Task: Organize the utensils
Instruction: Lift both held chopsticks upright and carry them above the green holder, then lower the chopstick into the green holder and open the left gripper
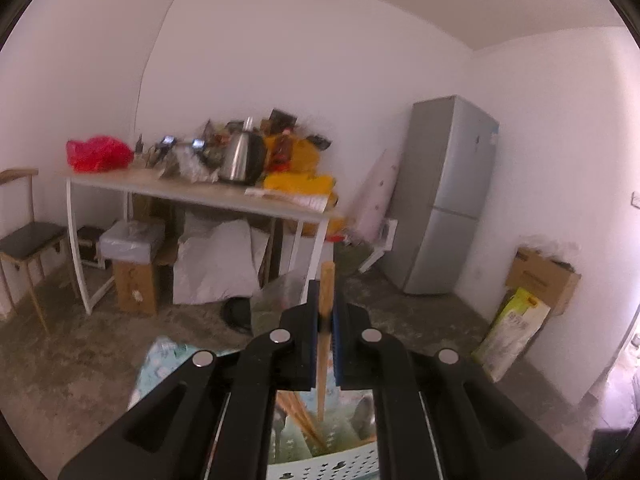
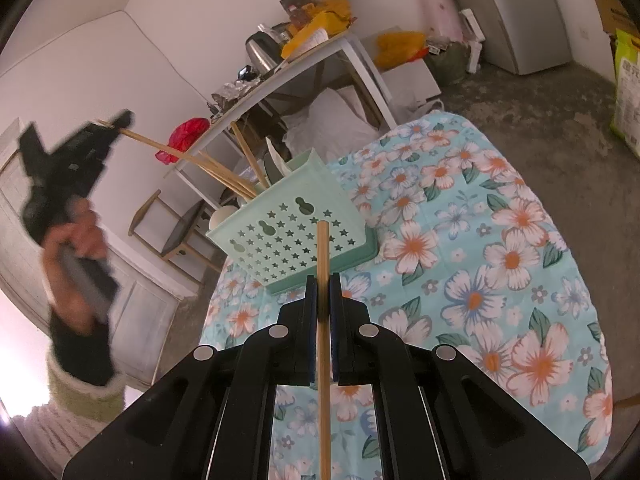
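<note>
The pale green plastic utensil basket (image 2: 296,236) with star-shaped holes stands on the round table under a turquoise floral cloth (image 2: 492,248), near the cloth's edge. Out of the basket's top poke several wooden chopsticks (image 2: 224,176) and a few pale spoon-like utensils (image 2: 276,156), too jumbled to count.

Just in front of the basket, the right gripper (image 2: 323,280) has its fingers pressed together on a single light wooden chopstick (image 2: 322,248); the stick runs straight along the jaws, and its tip shows in front of the basket's perforated wall.

Up above the basket and off to its left, the left gripper (image 2: 120,120), blurred, sits in a person's hand (image 2: 76,240) with a dark cuff. Its fingers are clamped on another light wooden chopstick (image 1: 326,308), which slants from the jaws down toward the basket's open top. From the left wrist view the basket (image 1: 320,468) lies right under the gripper (image 1: 326,280).
</note>
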`<action>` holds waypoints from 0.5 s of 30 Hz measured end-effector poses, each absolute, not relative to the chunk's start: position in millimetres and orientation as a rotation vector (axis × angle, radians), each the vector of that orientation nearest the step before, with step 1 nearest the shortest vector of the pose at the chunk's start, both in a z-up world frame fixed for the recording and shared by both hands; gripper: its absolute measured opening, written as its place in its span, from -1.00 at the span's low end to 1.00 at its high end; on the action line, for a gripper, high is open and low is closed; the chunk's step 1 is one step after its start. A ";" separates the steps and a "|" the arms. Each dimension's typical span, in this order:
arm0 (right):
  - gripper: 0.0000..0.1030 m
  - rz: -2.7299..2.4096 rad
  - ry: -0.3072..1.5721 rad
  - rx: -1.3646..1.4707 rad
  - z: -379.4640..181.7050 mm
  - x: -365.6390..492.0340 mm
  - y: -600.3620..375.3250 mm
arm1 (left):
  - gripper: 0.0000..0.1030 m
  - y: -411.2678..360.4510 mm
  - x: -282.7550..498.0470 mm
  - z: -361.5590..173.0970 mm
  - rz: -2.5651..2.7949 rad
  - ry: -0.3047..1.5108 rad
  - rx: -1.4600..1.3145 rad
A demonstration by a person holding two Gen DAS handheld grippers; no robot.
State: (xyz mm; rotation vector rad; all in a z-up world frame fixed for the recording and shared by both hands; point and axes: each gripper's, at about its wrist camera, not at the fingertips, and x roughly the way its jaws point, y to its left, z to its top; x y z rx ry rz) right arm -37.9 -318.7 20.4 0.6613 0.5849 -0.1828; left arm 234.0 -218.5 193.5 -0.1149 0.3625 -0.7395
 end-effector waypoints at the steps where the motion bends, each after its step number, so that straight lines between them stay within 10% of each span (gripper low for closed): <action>1: -0.92 -0.184 0.586 0.660 20.4 -37.8 -318.5 | -0.90 -219.7 236.6 180.0 -0.744 0.384 -0.127; 8: -0.92 -0.194 0.578 0.652 24.9 -43.2 -321.8 | -0.84 -202.7 234.2 120.7 -0.737 0.511 -0.187; 15: -0.92 -0.172 0.522 0.618 50.9 -34.9 -322.8 | -0.15 -177.8 213.0 117.5 -0.752 0.510 -0.188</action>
